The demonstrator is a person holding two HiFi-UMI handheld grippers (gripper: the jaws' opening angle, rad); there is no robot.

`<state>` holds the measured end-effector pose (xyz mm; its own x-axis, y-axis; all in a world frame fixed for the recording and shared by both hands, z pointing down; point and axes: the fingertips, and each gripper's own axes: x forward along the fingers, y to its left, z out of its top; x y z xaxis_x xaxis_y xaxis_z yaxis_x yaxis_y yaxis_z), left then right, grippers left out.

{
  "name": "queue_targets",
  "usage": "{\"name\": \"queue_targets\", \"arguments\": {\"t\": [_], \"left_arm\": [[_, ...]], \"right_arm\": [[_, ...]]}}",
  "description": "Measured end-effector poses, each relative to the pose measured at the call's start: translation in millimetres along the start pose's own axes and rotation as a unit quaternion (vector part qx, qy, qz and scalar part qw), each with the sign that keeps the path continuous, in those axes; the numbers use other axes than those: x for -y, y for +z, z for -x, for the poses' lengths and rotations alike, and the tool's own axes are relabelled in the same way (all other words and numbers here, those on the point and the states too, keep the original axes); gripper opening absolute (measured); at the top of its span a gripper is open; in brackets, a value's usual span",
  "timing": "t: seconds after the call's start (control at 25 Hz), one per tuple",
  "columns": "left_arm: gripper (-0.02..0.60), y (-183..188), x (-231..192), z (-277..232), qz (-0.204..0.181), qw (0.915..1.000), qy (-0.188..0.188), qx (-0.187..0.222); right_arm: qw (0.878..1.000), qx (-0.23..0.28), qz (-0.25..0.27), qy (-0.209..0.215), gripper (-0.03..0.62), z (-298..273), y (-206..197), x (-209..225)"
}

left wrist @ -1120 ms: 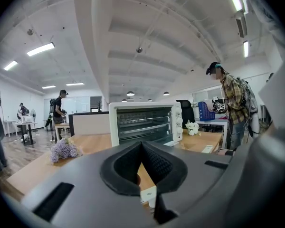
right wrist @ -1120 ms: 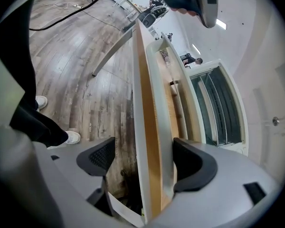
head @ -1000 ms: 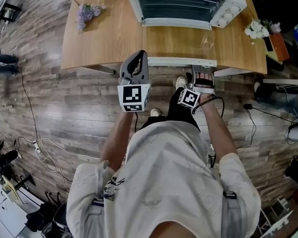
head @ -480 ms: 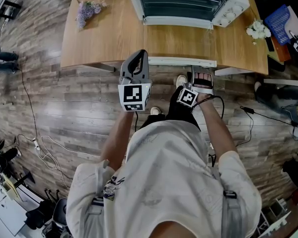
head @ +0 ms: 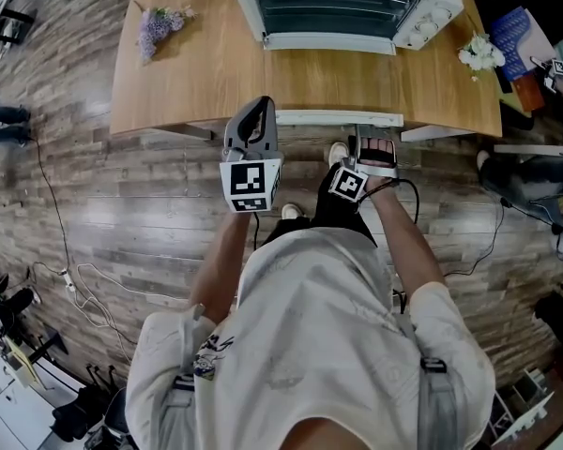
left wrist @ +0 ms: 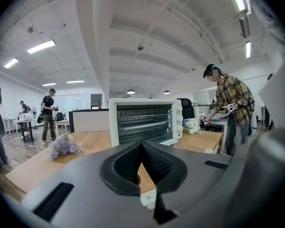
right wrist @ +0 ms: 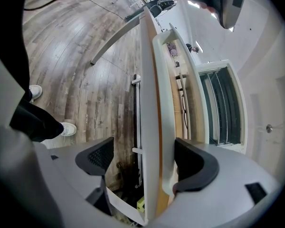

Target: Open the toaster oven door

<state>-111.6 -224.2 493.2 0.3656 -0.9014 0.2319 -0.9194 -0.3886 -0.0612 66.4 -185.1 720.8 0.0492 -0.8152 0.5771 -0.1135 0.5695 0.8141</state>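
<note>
Left gripper point(head: 256, 111) hovers short of the worktop point(head: 197, 73), jaws pressed together on nothing, likely idle. The toaster oven point(head: 342, 7) sits at 12 o'clock, door apparently shut. Right gripper point(head: 376, 146), jaws wide apart, faces the worktop's edge, probably readying its reach.

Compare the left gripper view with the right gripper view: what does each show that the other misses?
Only the left gripper view: the left gripper, jaws together and empty; control knobs, white flowers and a person in a plaid shirt. Only the right gripper view: the right gripper, jaws apart astride the edge of the wooden table; the plank floor and a white shoe. Both: the toaster oven and that table.
</note>
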Motion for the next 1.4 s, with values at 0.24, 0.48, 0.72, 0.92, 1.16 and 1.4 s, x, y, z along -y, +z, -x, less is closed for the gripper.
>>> {"name": "queue_targets", "arguments": {"t": [0.24,0.48,0.72,0.92,1.16,1.4], "left_arm": [[0.014,1,0,2,0.003,1.0000,-0.002,0.003],[0.014,-3,0,4,0.006,1.0000,-0.004,0.002],[0.014,-4,1,6,0.008,0.9999,-0.005,0.004],[0.014,-3,1,6,0.010,0.9999,-0.007,0.006],[0.014,-7,3,7,0.013,0.9999,-0.010,0.004],[0.014,-6,5,6,0.014,0.9998,-0.013,0.009]], "right_arm": [[1.000,-0.006,-0.003,-0.001,0.396,2,1,1],[1.000,-0.010,-0.021,-0.003,0.394,4,3,6],[0.999,-0.014,-0.035,-0.013,0.395,9,2,14],[0.999,-0.020,-0.034,-0.023,0.394,15,0,14],[0.998,-0.017,-0.049,-0.026,0.394,25,0,13],[0.996,-0.008,-0.083,-0.016,0.394,32,0,13]]}}
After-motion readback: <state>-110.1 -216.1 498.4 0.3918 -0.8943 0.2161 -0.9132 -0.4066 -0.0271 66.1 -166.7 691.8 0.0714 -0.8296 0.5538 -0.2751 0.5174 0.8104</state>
